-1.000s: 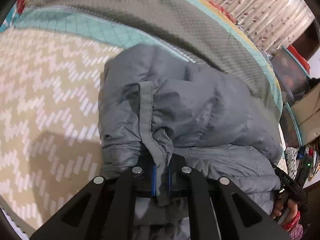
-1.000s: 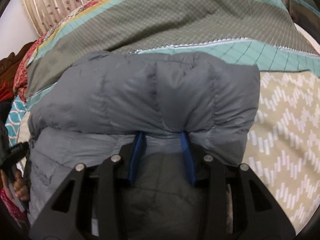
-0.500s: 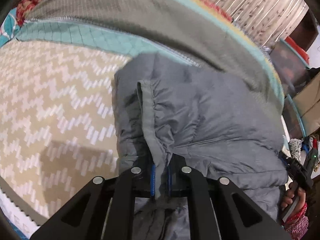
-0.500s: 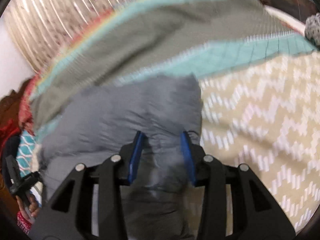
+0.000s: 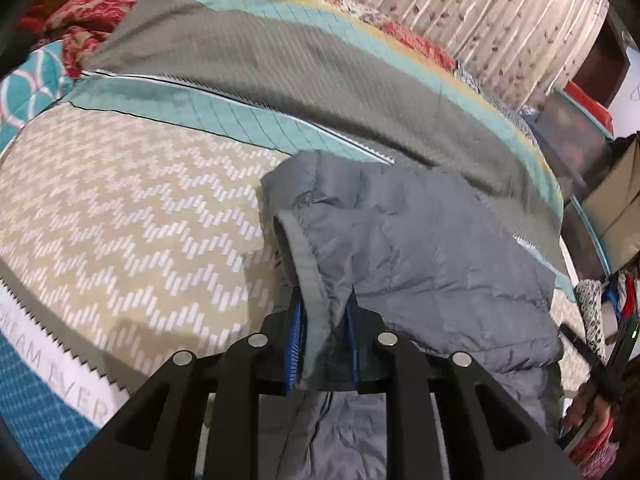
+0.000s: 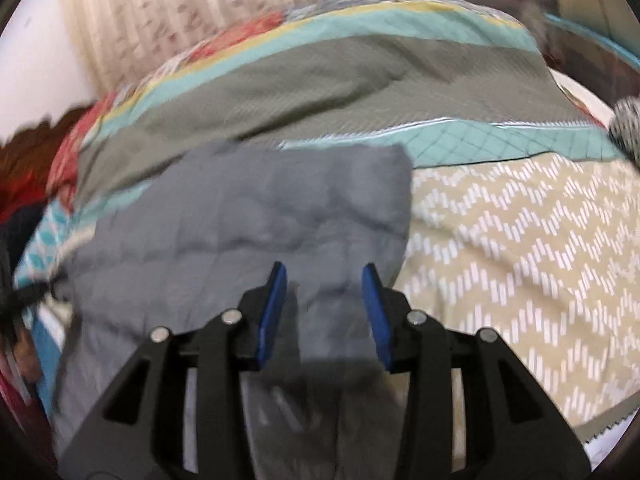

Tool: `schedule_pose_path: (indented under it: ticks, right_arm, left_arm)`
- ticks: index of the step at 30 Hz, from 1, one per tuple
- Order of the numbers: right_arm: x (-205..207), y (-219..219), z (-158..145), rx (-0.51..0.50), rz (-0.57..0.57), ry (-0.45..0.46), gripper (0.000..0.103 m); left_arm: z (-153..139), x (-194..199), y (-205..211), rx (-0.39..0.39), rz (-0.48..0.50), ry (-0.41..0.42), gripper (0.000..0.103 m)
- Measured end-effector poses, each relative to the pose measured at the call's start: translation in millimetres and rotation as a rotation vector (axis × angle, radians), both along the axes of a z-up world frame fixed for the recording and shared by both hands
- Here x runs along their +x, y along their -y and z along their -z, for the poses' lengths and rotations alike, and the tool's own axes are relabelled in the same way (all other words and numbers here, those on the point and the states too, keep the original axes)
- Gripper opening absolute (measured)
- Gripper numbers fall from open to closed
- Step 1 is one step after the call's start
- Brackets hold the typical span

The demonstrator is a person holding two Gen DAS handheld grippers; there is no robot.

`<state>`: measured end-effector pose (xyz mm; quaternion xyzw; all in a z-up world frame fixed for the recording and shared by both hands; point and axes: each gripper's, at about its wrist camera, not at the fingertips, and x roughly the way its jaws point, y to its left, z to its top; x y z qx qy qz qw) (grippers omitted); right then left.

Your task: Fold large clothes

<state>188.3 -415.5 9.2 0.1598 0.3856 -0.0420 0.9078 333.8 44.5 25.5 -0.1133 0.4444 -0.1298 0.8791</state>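
Jacket (image 5: 432, 248), grey and puffy, lies folded; left gripper (image 5: 323, 344) pinches its hem, right gripper (image 6: 325, 312) wide.

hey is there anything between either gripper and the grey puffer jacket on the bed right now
Nothing visible. The left gripper already has the jacket's grey hem band between its blue pads. The right gripper is open with jacket fabric lying between its pads. Only the zigzag bedspread lies around the jacket.
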Motion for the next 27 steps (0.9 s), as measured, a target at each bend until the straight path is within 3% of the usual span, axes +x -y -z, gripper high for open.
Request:
schedule_pose_path:
  ticks: [3,6,9,11,14,17,19,22,25,27]
  right_arm:
    - [-1,-8,23,-0.091,0.006,-0.121,0.037]
    - [3,7,45,-0.052,0.074,-0.194,0.039]
    - [1,16,48,0.006,0.099,-0.179,0.039]
    - [-1,13,47,-0.02,0.088,-0.176,0.041]
    - [-2,12,49,-0.034,0.072,-0.185,0.042]
    - [-1,13,49,-0.026,0.08,-0.191,0.042]
    - [-2,15,41,-0.028,0.096,-0.169,0.042]
    - [-17,11,15,-0.015,0.124,-0.057,0.042]
    - [-23,1,-7,-0.007,0.107,0.016,0.042]
    - [-18,-7,-12,0.009,0.072,0.021,0.042]
  left_arm:
    - [0,4,13,0.036,0.01,-0.012,0.042]
    - [8,22,32,0.098,0.05,-0.03,0.042]
    - [10,31,37,0.166,0.043,-0.028,0.042]
    - [14,36,32,0.171,0.013,-0.05,0.042]
    - [29,45,17,0.272,-0.052,-0.113,0.042]
    - [32,42,-3,0.211,-0.074,-0.143,0.042]
    - [21,33,-15,0.161,-0.096,-0.115,0.042]
    - [-9,12,-22,0.059,-0.104,-0.01,0.042]
    - [-24,2,-1,0.031,-0.035,0.066,0.042]
    - [-23,0,27,0.059,0.046,0.084,0.042]
